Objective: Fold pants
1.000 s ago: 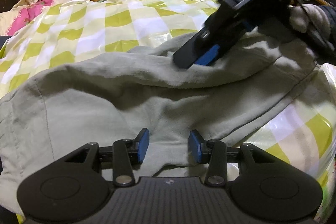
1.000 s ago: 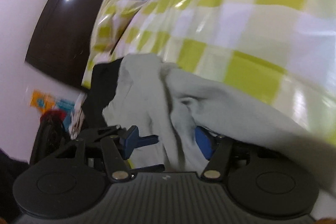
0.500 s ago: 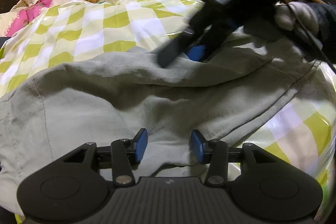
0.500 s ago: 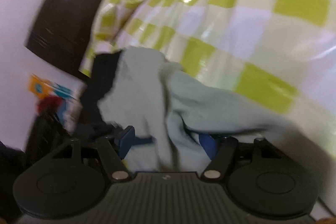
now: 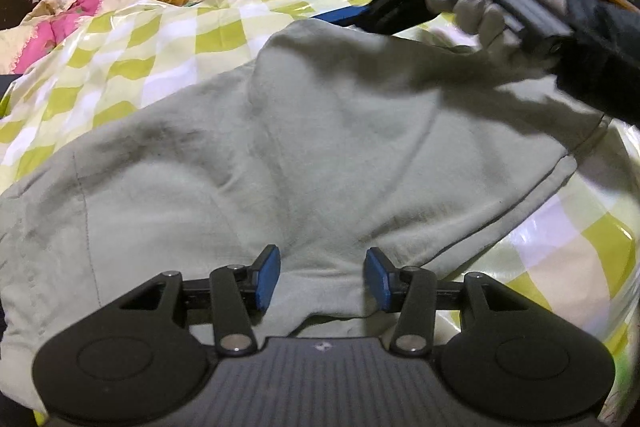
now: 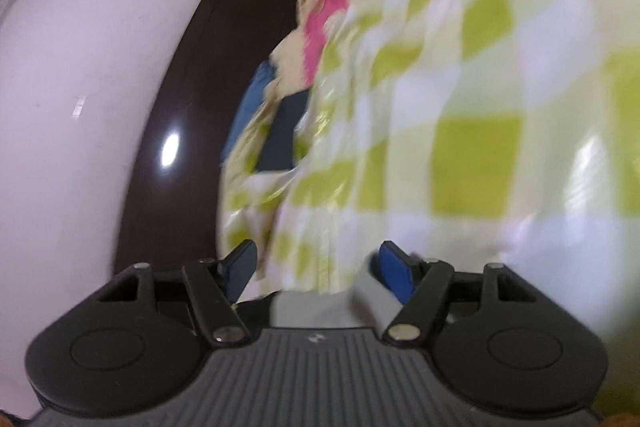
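Grey pants (image 5: 320, 155) between opening left claw (image 5: 322, 279)

Blurred checked bedspread (image 6: 476, 163) — dark headboard (image 6: 176, 131) beside.

I can read no words, brand names or numbers anywhere in what I see. The only mark is a small pale emblem on the ribbed body of my left gripper (image 5: 321, 278) and my right gripper (image 6: 316, 268), too tiny to make out.
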`<control>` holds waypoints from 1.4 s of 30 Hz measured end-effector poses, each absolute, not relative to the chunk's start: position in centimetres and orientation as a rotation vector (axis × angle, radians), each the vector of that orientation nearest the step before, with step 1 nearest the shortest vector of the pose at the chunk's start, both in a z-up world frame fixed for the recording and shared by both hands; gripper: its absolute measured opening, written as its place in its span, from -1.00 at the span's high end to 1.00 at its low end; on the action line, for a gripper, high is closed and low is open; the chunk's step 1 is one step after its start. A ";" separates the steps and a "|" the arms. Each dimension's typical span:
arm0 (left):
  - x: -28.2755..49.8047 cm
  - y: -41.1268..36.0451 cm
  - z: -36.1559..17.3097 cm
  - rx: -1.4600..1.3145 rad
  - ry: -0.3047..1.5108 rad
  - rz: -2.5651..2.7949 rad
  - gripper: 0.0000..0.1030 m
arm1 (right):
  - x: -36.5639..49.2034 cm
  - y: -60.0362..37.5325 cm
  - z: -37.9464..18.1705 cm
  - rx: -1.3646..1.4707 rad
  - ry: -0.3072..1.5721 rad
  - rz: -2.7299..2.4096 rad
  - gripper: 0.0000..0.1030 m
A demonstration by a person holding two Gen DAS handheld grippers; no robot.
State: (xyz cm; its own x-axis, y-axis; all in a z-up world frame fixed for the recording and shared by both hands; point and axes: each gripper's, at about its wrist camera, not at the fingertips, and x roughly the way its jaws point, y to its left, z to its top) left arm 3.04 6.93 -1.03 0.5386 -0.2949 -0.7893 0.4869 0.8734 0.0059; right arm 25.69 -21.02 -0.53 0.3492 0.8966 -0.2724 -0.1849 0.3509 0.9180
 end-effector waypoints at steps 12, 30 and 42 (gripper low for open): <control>1.2 1.8 1.0 0.334 0.862 -0.508 -0.18 | 5.7 -35.9 1.0 0.835 0.820 0.358 -0.41; -0.8 -13.8 3.9 0.523 0.734 -0.777 -0.20 | -8.6 -50.0 -3.0 1.158 0.517 -0.246 -0.40; -1.0 -15.5 3.8 0.520 0.739 -0.786 -0.21 | -4.9 -49.3 -6.3 1.370 0.441 -0.163 0.39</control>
